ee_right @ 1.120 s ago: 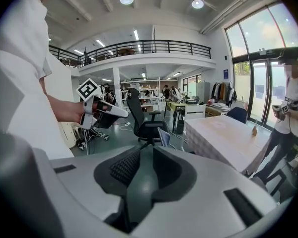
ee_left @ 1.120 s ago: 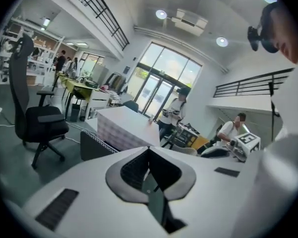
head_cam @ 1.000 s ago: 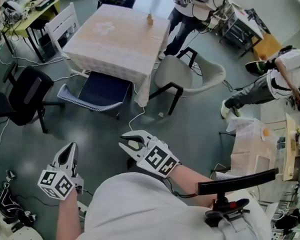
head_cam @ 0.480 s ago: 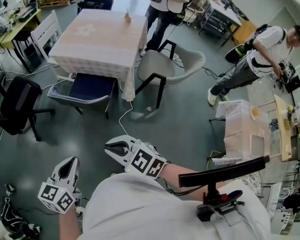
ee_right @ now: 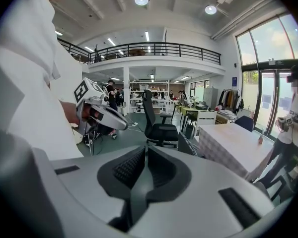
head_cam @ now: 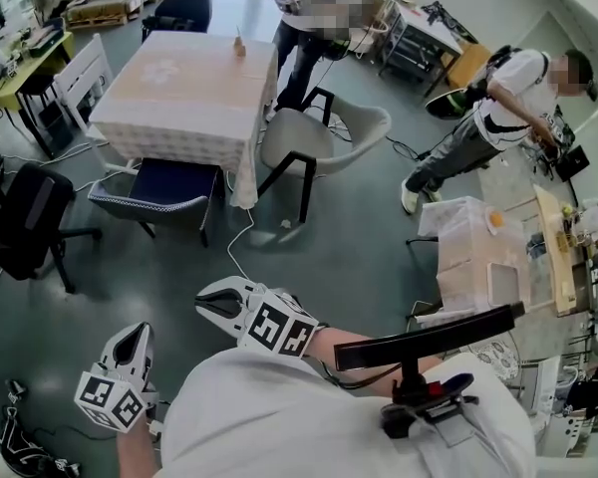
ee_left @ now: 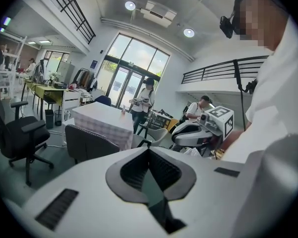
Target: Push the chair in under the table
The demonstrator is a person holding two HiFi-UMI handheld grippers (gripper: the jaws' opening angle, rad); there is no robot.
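A table (head_cam: 169, 88) with a pale cloth stands far ahead. A chair with a dark blue seat (head_cam: 159, 189) sits at its near edge, its front partly under the cloth. A beige shell chair (head_cam: 324, 137) stands pulled out and angled at the table's right side. Both grippers are low and close to my body, well short of either chair. My left gripper (head_cam: 134, 337) is shut and empty. The jaws of my right gripper (head_cam: 207, 302) are closing to a narrow gap with nothing between them. The left gripper view shows the table (ee_left: 102, 120) and the dark chair (ee_left: 87, 143).
A black office chair (head_cam: 25, 222) stands at the left, a white chair (head_cam: 80, 73) beside the table. A small bottle (head_cam: 240, 46) is on the table's far edge. Two people (head_cam: 478, 118) are at the right and back. A cable (head_cam: 241, 229) lies on the floor; a bench (head_cam: 483, 257) is at the right.
The right gripper's jaws have come much closer together. Both grippers have shifted sideways, and the table and chairs sit further left and up in the head view.
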